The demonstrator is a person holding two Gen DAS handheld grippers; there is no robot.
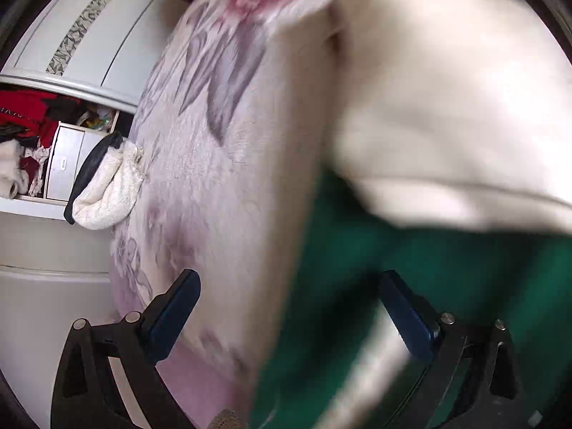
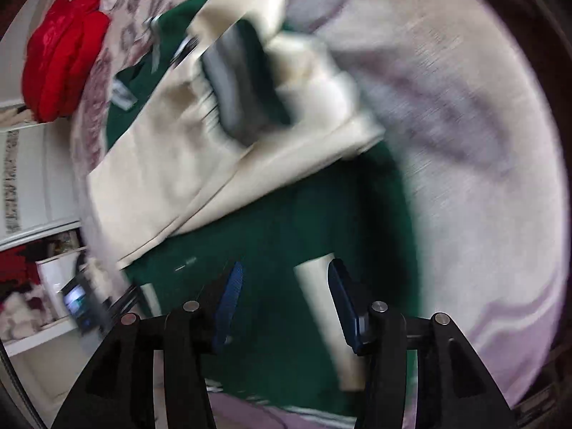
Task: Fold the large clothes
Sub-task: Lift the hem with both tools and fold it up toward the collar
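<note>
A large dark green garment with cream panels lies spread on a floral bed cover. My left gripper hovers over the garment's left edge, jaws wide apart and empty. In the right wrist view the green cloth fills the middle, with a folded cream part lying across it. My right gripper stands partly open just above the green cloth. A cream strip lies between its fingers, beside the right one, and the pads do not press on it. A blurred dark grey object sits over the cream part.
A white wardrobe stands left of the bed, with open shelves of red and white clothes. A white knitted cloth with a dark piece hangs at the bed's edge. A red padded bundle lies at the far left of the bed.
</note>
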